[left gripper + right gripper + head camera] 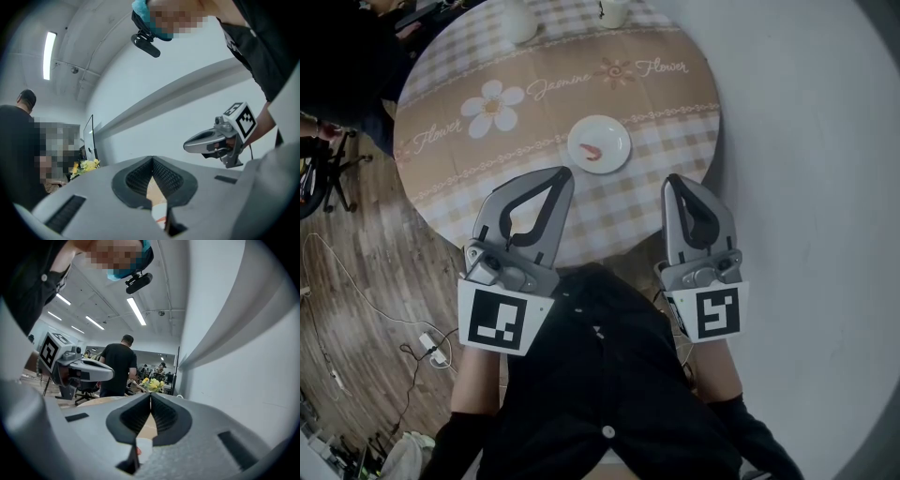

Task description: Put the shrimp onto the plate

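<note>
I look down on a round table [675, 103] with a checked cloth that has a big white flower [492, 106] printed on it. The white plate [614, 141] sits near the middle of the table, at 12 o'clock from me. The shrimp [592, 151] lies on the plate, a small pink curl a bit toward the 7 o'clock side of it. My left claw [565, 172] hangs above the near part of the table, at about 7 o'clock from the plate, close to its rim. Its two tips are pressed together and nothing is between them. My right claw [672, 178] is at about 4 o'clock from the plate, a bit farther off. It is clenched too, tips touching, and it holds nothing. Both claws point away from me, toward 12 o'clock. At the far edge of the table, at 11 and 12 o'clock, stand two white things [520, 21], but I cannot tell what they are. At 9 o'clock from the table I see a wood floor [366, 244] with thin cables [422, 347] on it. In the right gripper view a person in a black top [119, 364] stands with their back to me, and yellow flowers [152, 383] show just past the table.
</note>
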